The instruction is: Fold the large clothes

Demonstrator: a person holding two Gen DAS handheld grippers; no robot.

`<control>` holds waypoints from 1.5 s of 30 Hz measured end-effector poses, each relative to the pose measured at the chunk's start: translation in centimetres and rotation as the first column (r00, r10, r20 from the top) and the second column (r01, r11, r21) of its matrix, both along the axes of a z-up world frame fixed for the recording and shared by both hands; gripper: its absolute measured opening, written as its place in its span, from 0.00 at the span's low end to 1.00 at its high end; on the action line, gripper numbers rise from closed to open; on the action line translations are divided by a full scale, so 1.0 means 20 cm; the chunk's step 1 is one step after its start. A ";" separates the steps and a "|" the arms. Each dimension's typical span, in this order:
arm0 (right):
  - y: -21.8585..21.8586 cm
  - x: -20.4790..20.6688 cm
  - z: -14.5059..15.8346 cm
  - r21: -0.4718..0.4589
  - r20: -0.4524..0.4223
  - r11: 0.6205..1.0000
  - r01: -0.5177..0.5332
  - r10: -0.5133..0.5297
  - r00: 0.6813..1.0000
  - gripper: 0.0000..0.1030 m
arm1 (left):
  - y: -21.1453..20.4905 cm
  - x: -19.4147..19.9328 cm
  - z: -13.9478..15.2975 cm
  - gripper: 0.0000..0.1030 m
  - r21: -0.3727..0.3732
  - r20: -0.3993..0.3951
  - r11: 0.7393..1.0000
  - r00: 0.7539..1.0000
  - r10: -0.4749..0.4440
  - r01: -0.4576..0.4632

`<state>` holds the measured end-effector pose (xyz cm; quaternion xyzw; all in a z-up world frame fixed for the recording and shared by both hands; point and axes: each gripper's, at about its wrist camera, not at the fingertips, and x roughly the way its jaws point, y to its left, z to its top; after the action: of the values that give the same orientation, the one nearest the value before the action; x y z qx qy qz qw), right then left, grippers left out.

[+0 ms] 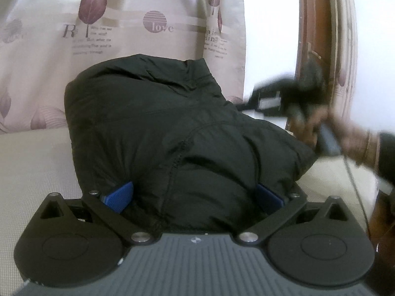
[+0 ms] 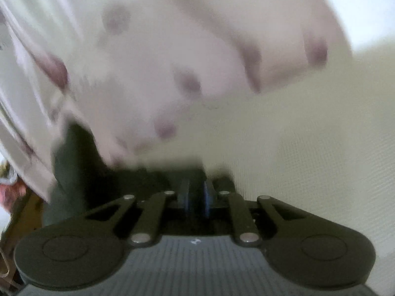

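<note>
A puffy black jacket [image 1: 172,128] lies heaped on the pale bed. My left gripper [image 1: 193,192] has its jaws spread wide, and the blue pads [image 1: 118,196] press into the near bulk of the jacket from both sides. In the left wrist view my right gripper [image 1: 261,98] shows as a blur in a person's hand [image 1: 318,123], at the jacket's far right edge. In the blurred right wrist view my right gripper [image 2: 196,190] has its blue pads almost together. Dark jacket fabric [image 2: 81,162] lies just ahead and to its left; whether any is pinched is hidden by blur.
A pale curtain [image 1: 138,24] with purple leaf prints hangs behind the bed. A brown wooden door frame [image 1: 311,37] stands at the right. The cream textured bed cover [image 2: 308,148] stretches to the right of my right gripper. A thin cable [image 1: 355,187] trails from the person's hand.
</note>
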<state>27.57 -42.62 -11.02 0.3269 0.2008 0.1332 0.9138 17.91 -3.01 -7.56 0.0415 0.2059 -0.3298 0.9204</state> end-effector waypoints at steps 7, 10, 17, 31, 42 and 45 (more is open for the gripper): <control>0.26 0.07 0.36 -0.104 0.049 0.963 -0.247 0.253 0.966 1.00 | -0.01 -0.01 -0.01 1.00 -0.006 0.002 1.000 1.000 0.019 -0.019; 0.43 0.14 0.37 -0.193 0.018 0.934 -0.301 0.310 0.951 0.18 | -0.02 -0.02 0.00 1.00 -0.008 0.013 0.999 0.999 0.035 -0.035; 0.38 -0.15 0.44 -0.375 0.104 0.917 -0.133 0.184 0.977 0.08 | -0.05 -0.09 -0.03 1.00 0.009 0.052 1.000 0.999 0.017 -0.018; -0.18 -0.21 -0.07 0.155 0.024 0.985 0.078 -0.082 0.996 0.09 | -0.02 -0.09 -0.01 1.00 -0.040 -0.018 0.996 0.996 0.082 -0.083; 0.33 -0.01 0.19 -0.132 -0.043 0.968 -0.212 0.208 0.977 0.14 | -0.03 -0.11 -0.01 1.00 -0.034 -0.018 0.993 0.994 0.108 -0.109; 0.33 -0.14 0.25 -0.274 0.057 0.955 -0.112 0.132 0.990 0.11 | -0.01 -0.11 -0.01 1.00 -0.061 -0.029 0.992 0.994 0.108 -0.109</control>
<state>24.86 -36.08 -5.98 0.1813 0.2028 0.1727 0.9467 15.79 -3.26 -7.69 -0.0026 0.2092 -0.2860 0.9351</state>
